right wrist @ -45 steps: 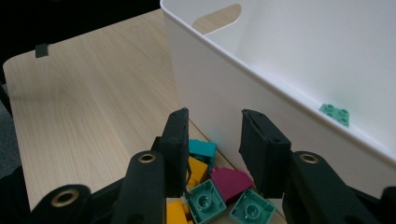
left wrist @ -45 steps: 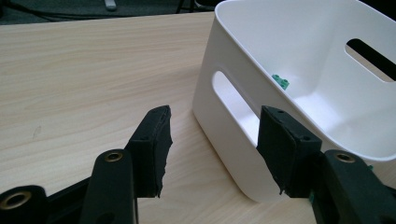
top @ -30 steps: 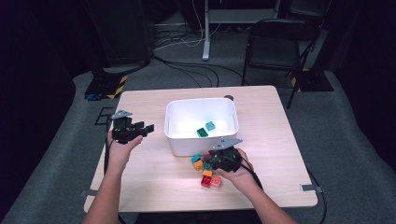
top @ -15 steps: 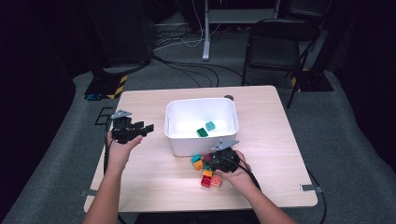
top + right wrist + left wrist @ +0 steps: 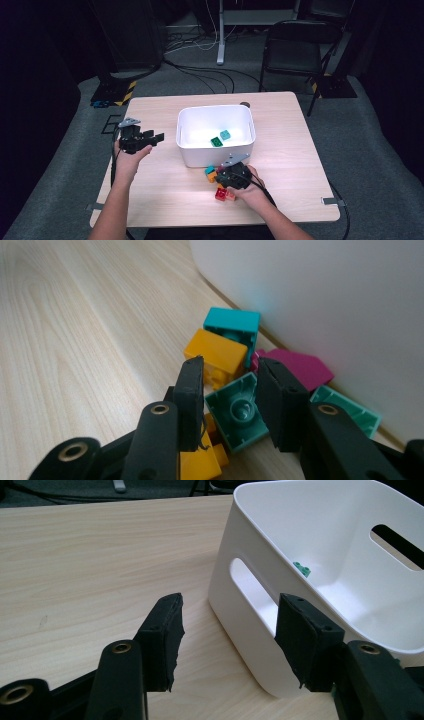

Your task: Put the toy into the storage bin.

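A white bin (image 5: 200, 150) stands mid-table with a green brick (image 5: 216, 142) and a teal brick (image 5: 225, 134) inside. Loose bricks lie against its near wall: teal (image 5: 232, 322), orange (image 5: 215, 352), magenta (image 5: 300, 367), a second green one (image 5: 345, 407) and yellow (image 5: 200, 462). My right gripper (image 5: 223, 176) is down in this pile. In the right gripper view its jaws are shut on an upturned hollow green brick (image 5: 235, 415). My left gripper (image 5: 152, 138) hovers left of the bin, open and holding nothing, pointing at the bin's handle slot (image 5: 250, 582).
A red brick (image 5: 220, 194) and a salmon brick (image 5: 230, 196) lie by the right hand. Bare tabletop (image 5: 165, 190) spreads left and front. A folding chair (image 5: 292, 47) and floor cables (image 5: 200, 70) lie beyond the far edge.
The right gripper has slid a little left and toward the person, down into the brick pile. The left gripper has stayed where it was.
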Available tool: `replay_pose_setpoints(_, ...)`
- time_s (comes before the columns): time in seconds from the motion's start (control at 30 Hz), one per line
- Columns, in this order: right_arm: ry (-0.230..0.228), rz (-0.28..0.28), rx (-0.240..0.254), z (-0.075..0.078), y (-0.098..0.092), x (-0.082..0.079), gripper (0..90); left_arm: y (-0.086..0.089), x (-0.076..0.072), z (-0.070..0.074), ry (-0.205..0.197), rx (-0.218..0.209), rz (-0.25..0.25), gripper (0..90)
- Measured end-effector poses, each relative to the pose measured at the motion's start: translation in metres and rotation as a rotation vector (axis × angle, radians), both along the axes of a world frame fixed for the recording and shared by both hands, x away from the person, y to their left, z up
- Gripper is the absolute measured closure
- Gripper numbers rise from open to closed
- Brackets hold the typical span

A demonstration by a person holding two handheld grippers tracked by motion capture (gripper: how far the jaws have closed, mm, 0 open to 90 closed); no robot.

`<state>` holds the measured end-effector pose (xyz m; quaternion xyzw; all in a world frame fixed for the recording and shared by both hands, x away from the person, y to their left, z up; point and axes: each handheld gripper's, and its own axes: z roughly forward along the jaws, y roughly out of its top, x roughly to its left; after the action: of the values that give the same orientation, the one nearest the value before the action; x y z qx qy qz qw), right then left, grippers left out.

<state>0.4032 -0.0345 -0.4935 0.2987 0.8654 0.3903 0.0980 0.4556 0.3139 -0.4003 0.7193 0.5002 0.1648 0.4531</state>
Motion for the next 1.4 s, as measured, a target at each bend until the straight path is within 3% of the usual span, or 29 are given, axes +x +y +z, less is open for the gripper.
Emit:
replay_pose_setpoints(0.13, -0.039, -0.017, 0.008, 0.006, -0.002, 0.0, 61.4, 0.0, 0.0, 0.0, 0.006, 0.0, 0.002, 44.0)
replay_pose_setpoints(0.33, -0.028, -0.065, -0.007, 0.002, -0.009, 0.005, 59.7, -0.001, 0.0, -0.001, 0.001, -0.002, 0.001, 44.1)
replay_pose_setpoints(0.5, -0.014, -0.052, -0.008, -0.001, -0.006, 0.005, 59.7, 0.0, 0.0, -0.001, 0.006, 0.0, 0.002, 44.0)
replay_pose_setpoints(0.83, 0.013, 0.044, -0.009, -0.005, 0.011, -0.002, 59.9, 0.0, 0.001, -0.001, 0.007, 0.002, 0.002, 44.1)
replay_pose_setpoints(0.97, -0.018, 0.029, 0.008, -0.001, 0.009, -0.002, 59.9, 0.001, 0.001, -0.001, 0.006, 0.002, 0.003, 44.0)
replay_pose_setpoints(1.2, -0.005, 0.012, 0.051, 0.001, 0.01, 0.002, 56.7, 0.001, 0.0, -0.001, 0.007, 0.005, 0.002, 44.1)
replay_pose_setpoints(1.4, -0.034, 0.042, 0.027, -0.001, 0.024, 0.0, 56.0, 0.002, 0.0, -0.002, 0.009, 0.007, 0.004, 44.0)
